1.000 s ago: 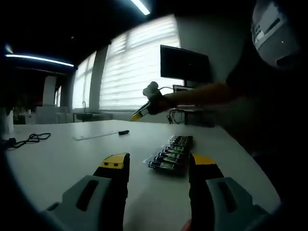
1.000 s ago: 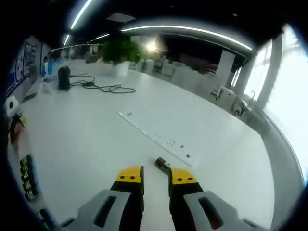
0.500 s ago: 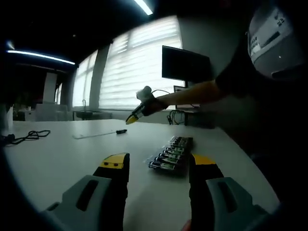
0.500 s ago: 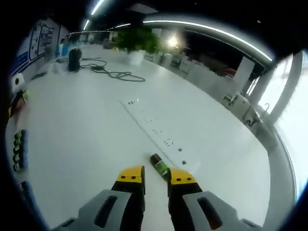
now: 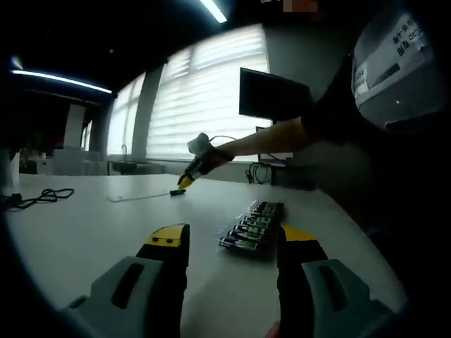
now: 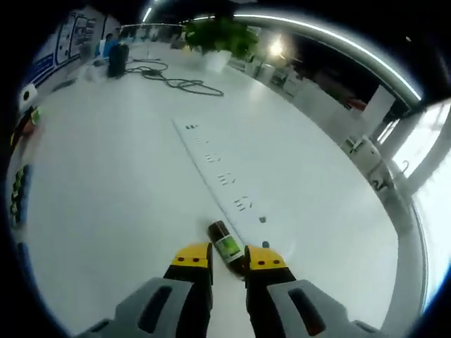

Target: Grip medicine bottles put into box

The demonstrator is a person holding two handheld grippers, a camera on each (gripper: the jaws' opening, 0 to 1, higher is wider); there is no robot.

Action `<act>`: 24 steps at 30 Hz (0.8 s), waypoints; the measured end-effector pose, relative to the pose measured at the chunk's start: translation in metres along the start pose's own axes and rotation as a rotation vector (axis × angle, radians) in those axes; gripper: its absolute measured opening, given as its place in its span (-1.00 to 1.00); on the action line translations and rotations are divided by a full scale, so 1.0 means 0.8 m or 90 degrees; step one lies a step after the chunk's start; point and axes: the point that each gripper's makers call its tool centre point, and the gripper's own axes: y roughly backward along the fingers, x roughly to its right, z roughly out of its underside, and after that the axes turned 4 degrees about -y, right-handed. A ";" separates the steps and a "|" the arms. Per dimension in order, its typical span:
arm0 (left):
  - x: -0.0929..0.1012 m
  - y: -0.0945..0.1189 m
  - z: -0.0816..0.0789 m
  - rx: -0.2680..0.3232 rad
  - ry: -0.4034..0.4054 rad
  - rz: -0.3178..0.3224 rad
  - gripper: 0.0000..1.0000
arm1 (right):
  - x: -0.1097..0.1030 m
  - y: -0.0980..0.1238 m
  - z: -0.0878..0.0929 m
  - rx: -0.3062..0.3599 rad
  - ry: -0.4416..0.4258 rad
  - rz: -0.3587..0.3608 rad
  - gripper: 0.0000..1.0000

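Medicine bottle (image 6: 227, 246) lying on white table (image 6: 106, 211), between right gripper's (image 6: 228, 261) slightly parted tips, left gripper (image 5: 229, 239) spread near box (image 5: 252, 227).

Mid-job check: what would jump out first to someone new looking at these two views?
The right hand-held gripper has a small brown medicine bottle with a green label lying on the white table between its yellow tips. Ahead of the left hand-held gripper, a box of bottles sits on the table.
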 end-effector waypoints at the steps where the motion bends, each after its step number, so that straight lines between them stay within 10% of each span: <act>1: 0.000 0.000 0.000 0.000 0.001 0.000 -0.15 | 0.001 -0.002 0.002 -0.006 -0.037 0.005 -0.72; 14: 0.001 0.000 0.000 0.001 0.004 0.005 -0.15 | 0.005 -0.024 0.014 -0.063 0.001 -0.006 -0.73; 24: 0.001 0.001 0.000 0.002 0.005 0.005 -0.15 | 0.001 -0.017 0.023 -0.088 -0.102 0.012 -0.85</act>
